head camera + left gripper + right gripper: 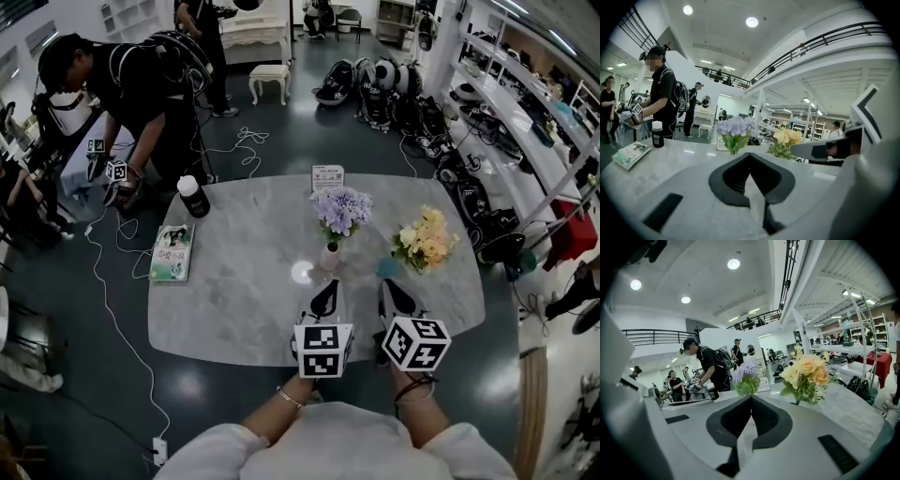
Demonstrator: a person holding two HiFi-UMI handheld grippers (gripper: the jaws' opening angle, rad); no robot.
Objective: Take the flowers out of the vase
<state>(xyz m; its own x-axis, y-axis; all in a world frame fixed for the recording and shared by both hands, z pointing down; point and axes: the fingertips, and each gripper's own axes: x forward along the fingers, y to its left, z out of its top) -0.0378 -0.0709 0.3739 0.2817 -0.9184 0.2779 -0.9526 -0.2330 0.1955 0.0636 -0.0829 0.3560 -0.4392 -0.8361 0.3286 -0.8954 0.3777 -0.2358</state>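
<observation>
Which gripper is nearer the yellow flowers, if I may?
Right. The right gripper points just short of the yellow flowers; the left gripper sits leftward, before the purple flowers.

Purple flowers [341, 208] stand upright in a small pale vase [329, 258]; beside it, yellow flowers [427, 239] lean from a teal vase [387, 268].

You held the grey plastic two-jaw left gripper [327, 286] and its twin, the right gripper [387, 285], side by side. They were close but apart, the right one just to the right of the left. Both pointed away from your body and tipped slightly downward. Each gripper's black-padded jaws met at the tips with nothing between them.

Behind the left jaws sat a white cube with black square markers [323, 350], and behind the right jaws a second marker cube [416, 343]. The cubes hid your hands. Further back, your left wrist [289, 398] wore a thin bracelet and your right wrist [413, 386] a dark band.
</observation>
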